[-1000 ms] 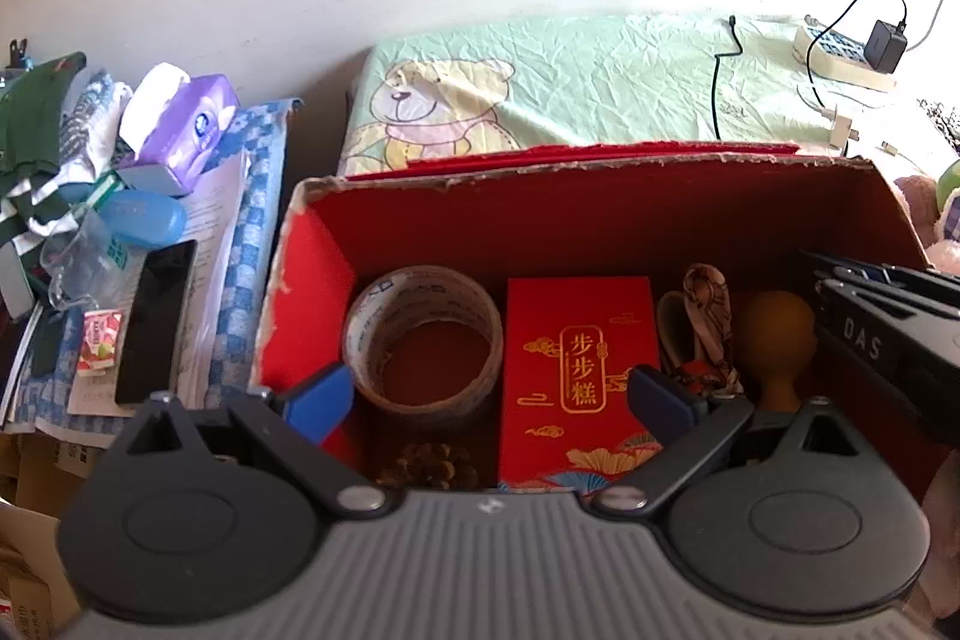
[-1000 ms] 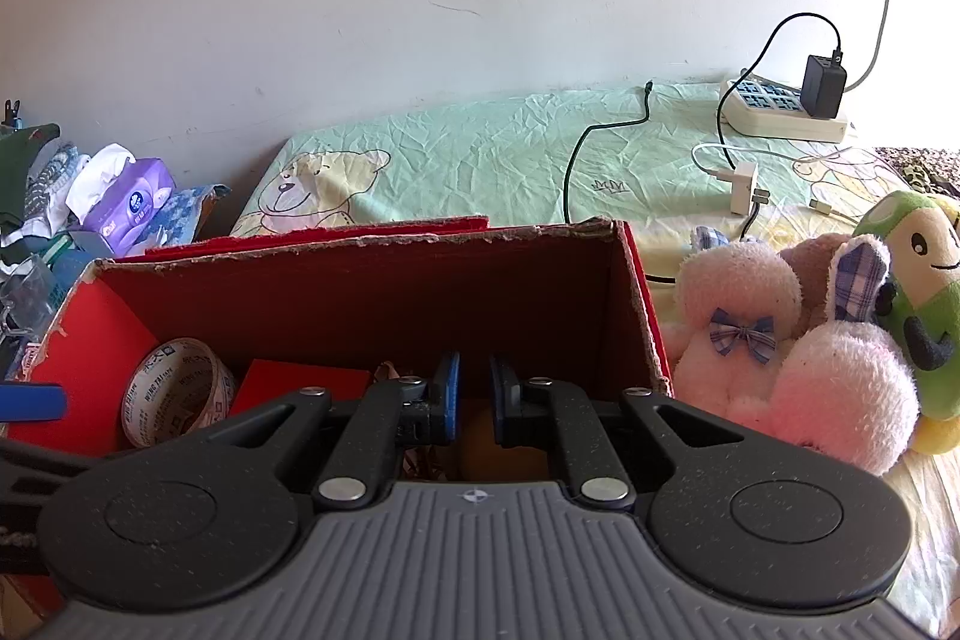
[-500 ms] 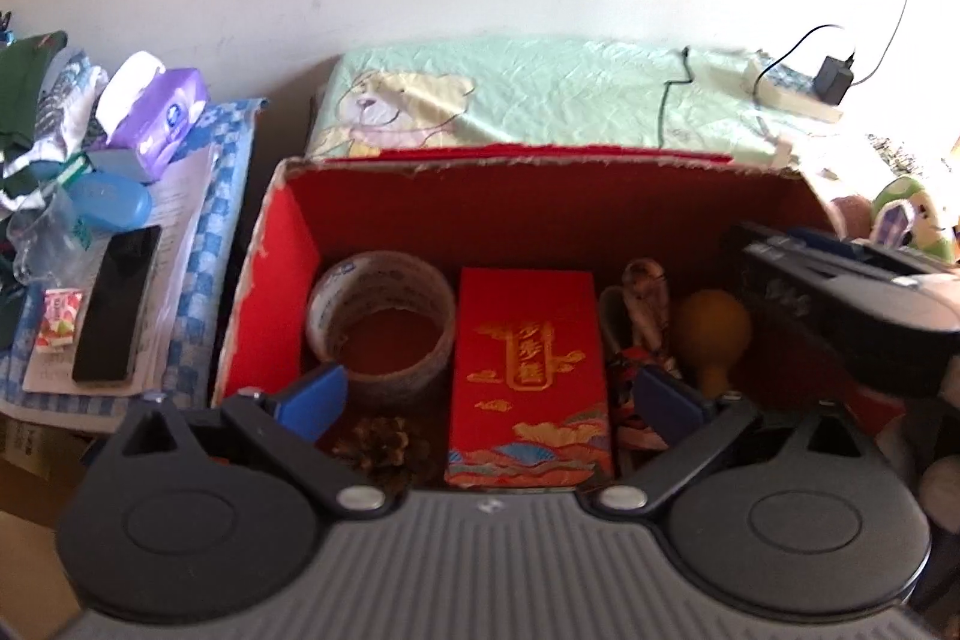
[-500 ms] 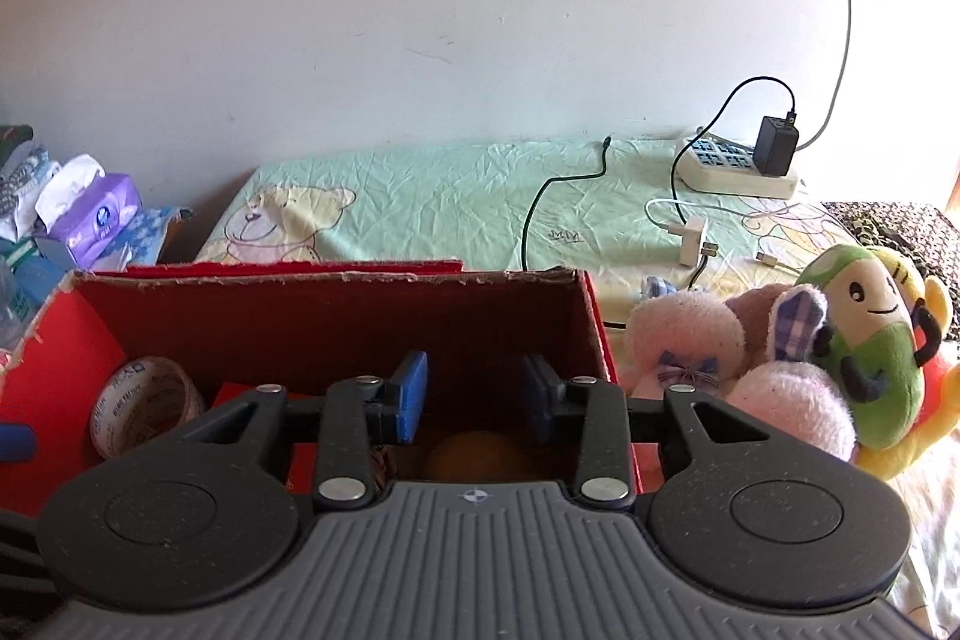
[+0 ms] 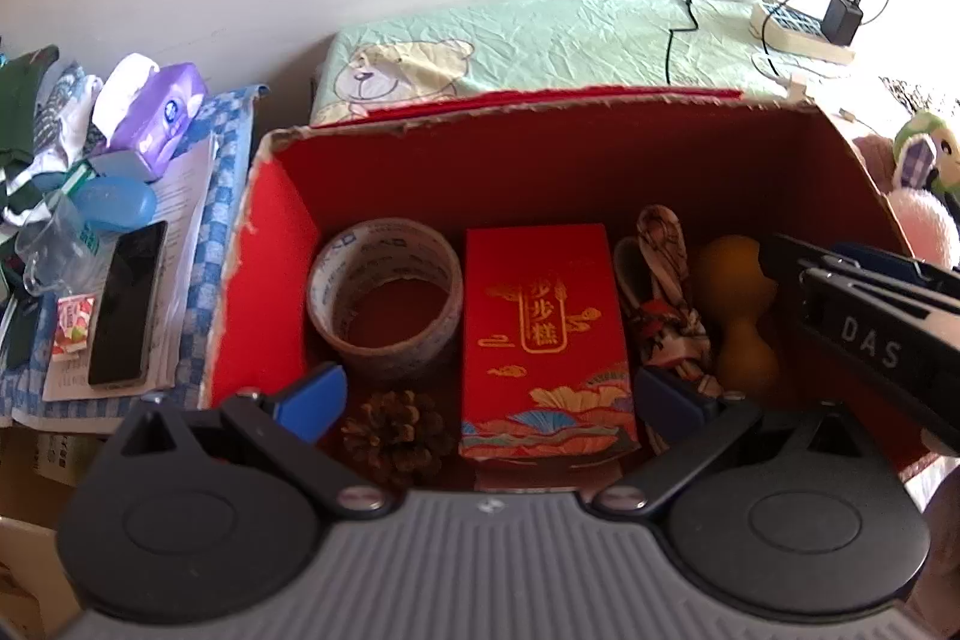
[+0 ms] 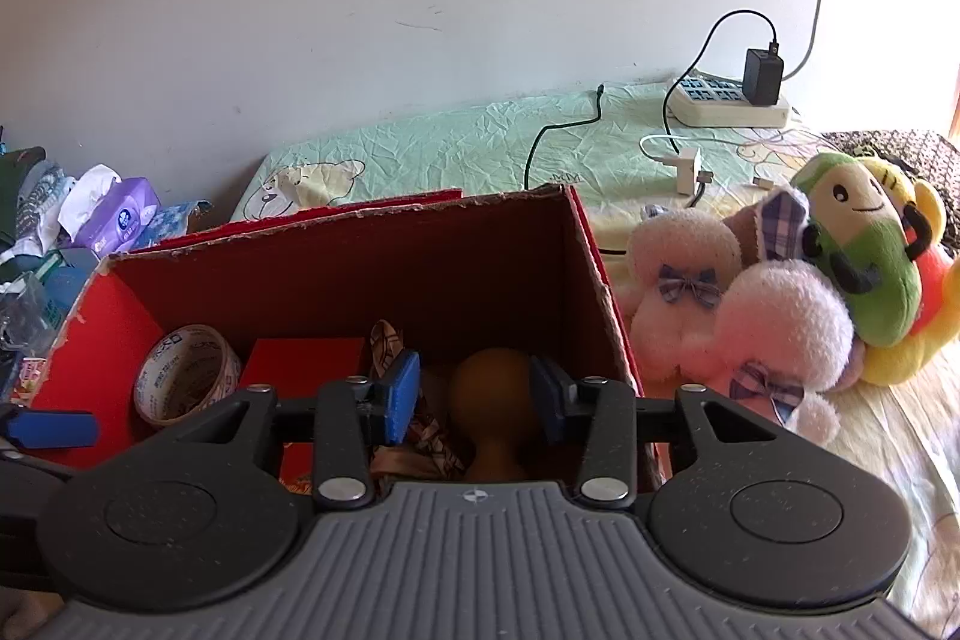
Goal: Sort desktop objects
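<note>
R tool (image 6: 474, 397) jaws now wider, empty over gourd (image 6: 489, 400); L tool (image 5: 489, 397) wide, empty, above red box (image 5: 264, 244) near edge.

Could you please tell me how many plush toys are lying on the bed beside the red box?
3, possibly more hidden: a pink plush right of the red box, another pink plush nearer the camera, and a green-yellow plush behind them.

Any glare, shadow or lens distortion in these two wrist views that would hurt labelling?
Left wrist: fisheye bends the red box rim; its floor is shadowed, yet the tape roll reads clearly. Right wrist: sunlight blows out the right edge beside the plush toys; the gourd sits in deep shade.
</note>
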A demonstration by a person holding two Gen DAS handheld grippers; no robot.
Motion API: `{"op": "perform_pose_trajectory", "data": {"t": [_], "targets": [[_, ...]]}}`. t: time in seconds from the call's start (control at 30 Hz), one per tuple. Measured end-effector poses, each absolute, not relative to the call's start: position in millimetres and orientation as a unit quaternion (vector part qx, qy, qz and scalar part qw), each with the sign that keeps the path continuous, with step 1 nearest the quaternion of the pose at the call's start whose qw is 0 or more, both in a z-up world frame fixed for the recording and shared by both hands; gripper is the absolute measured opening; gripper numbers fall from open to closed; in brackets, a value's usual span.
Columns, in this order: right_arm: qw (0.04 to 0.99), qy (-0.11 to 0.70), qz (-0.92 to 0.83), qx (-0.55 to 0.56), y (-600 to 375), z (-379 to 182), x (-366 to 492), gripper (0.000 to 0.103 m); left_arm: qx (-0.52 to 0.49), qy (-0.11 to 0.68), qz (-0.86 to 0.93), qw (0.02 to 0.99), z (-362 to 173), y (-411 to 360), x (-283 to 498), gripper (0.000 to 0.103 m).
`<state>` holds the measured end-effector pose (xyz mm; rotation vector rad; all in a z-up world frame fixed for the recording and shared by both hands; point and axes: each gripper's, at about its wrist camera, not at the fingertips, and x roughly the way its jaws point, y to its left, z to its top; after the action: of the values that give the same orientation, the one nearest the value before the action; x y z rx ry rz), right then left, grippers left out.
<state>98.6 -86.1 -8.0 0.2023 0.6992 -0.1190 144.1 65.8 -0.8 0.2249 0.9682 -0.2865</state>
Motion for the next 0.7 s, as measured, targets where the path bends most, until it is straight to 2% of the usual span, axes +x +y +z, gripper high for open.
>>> {"op": "perform_pose_trajectory", "data": {"t": [0.7], "targets": [[0.932, 0.349, -0.042, 0.085, -77, -9, 76, 0.047, 0.109, 0.477, -0.130, 0.863, -13, 68, 137, 0.102]]}}
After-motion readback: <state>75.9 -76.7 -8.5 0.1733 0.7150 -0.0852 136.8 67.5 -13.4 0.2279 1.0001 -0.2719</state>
